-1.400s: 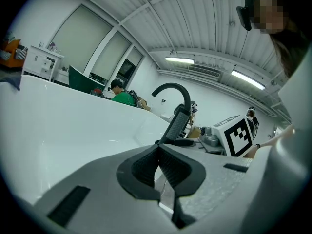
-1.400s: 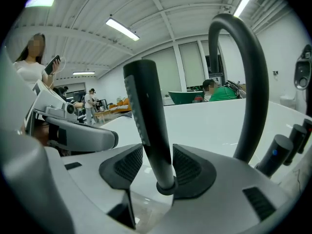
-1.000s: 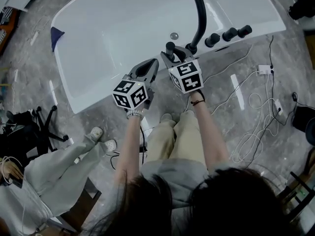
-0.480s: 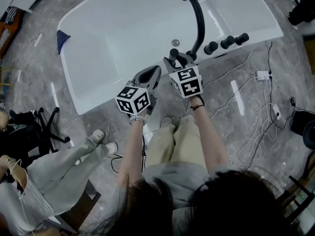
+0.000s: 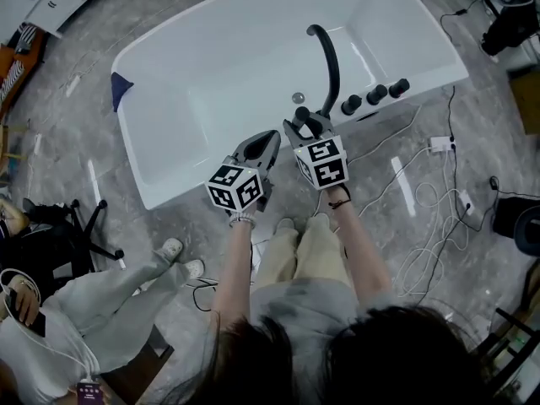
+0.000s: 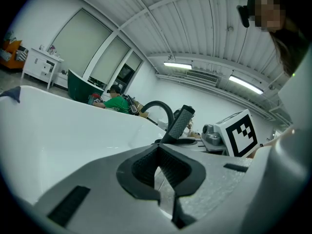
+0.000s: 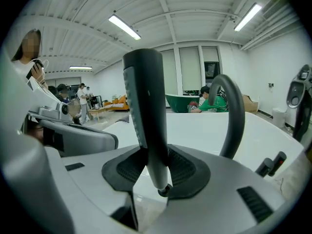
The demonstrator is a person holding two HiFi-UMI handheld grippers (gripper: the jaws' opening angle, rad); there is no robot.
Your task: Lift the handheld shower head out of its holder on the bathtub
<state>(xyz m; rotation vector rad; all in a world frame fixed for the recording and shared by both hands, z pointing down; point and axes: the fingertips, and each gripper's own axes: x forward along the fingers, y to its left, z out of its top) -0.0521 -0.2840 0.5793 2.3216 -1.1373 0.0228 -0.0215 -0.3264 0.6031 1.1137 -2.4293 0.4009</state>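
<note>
The handheld shower head [image 7: 145, 106] is a dark grey bar standing upright between the jaws of my right gripper [image 7: 153, 152], whose pads press on its lower stem. In the head view the right gripper [image 5: 302, 128] holds the shower head [image 5: 301, 115] above the near rim of the white bathtub [image 5: 169, 184]. My left gripper [image 5: 271, 136] hangs just to its left, shut with nothing in it. In the left gripper view the left gripper [image 6: 158, 152] has its tips together, and the shower head [image 6: 179, 124] stands beyond them.
A black arched faucet spout [image 5: 331, 57] and three black knobs [image 5: 375, 95] sit on the tub rim right of my grippers. White cables [image 5: 430, 201] trail over the grey floor at right. A seated person's legs [image 5: 126, 285] and a chair base [image 5: 80, 226] are at left.
Both grippers have risen side by side. The shower head has come up with the right gripper, away from the tub rim.
</note>
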